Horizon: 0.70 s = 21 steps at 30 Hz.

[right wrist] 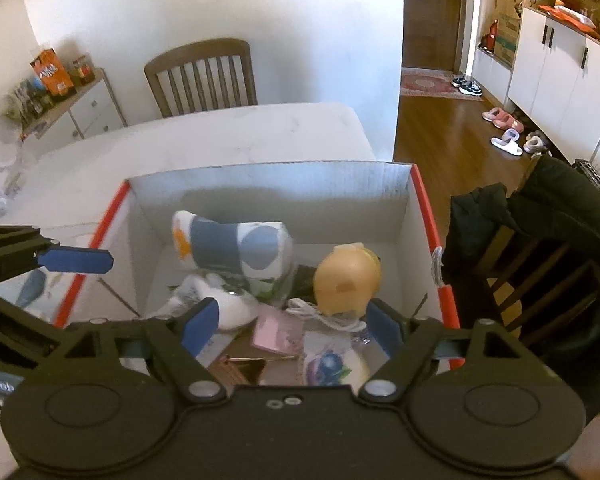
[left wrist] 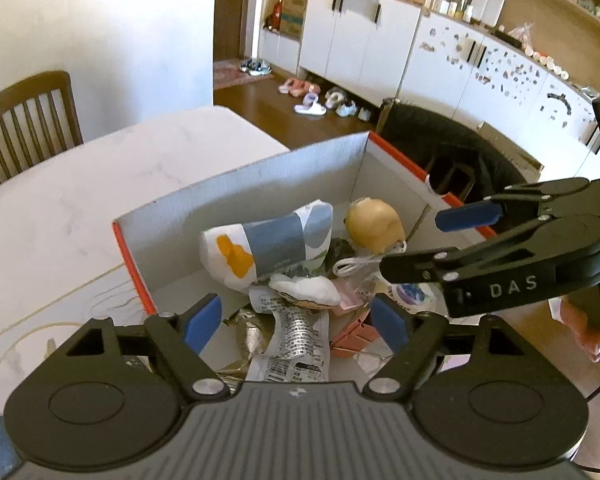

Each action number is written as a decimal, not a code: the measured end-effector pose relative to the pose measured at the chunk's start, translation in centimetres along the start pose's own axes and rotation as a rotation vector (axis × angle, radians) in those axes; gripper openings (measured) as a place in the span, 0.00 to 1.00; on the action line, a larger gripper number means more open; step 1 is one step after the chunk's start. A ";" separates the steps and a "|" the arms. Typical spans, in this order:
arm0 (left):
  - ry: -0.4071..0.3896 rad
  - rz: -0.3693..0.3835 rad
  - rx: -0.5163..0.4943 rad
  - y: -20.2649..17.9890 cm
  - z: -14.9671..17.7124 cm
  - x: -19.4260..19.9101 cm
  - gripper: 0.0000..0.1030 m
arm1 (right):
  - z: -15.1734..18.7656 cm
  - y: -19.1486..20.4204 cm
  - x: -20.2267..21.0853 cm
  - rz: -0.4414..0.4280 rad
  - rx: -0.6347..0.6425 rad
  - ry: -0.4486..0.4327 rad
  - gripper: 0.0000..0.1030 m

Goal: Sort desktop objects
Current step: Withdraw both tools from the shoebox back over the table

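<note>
Both hand-held grippers, left (left wrist: 296, 322) and right (right wrist: 294, 326), jaws apart, empty, over carton (right wrist: 272, 184); right arm marked "DAS", packet print inside probably unreadable.

White marble-look table (right wrist: 228, 132), with an open white cardboard box trimmed in orange-red (right wrist: 268, 184) sitting at its right edge.

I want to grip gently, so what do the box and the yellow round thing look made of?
Box: corrugated cardboard, matte white inside with fluting lines, orange-red outside. Yellow round thing: probably smooth plastic or rubber, slightly glossy; hard to be sure.
</note>
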<state>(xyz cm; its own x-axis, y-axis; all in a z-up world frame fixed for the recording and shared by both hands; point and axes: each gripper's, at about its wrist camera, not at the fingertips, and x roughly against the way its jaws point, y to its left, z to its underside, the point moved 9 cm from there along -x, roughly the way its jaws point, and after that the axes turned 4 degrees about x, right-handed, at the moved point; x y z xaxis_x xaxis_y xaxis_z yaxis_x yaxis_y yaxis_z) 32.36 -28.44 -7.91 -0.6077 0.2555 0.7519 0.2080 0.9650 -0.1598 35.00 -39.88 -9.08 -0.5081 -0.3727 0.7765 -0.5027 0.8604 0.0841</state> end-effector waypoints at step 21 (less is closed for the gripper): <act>-0.079 0.023 0.000 2.7 1.4 5.7 0.99 | 0.0 4.1 5.2 0.005 -0.034 -0.187 0.95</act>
<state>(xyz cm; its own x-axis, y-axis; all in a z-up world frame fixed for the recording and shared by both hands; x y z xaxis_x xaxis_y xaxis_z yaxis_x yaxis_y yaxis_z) 28.38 -24.28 -4.96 -0.6616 0.2816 0.6949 0.2224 0.9588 -0.1768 30.32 -38.27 -4.71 -0.6334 -0.4236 0.6476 -0.4775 0.8725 0.1037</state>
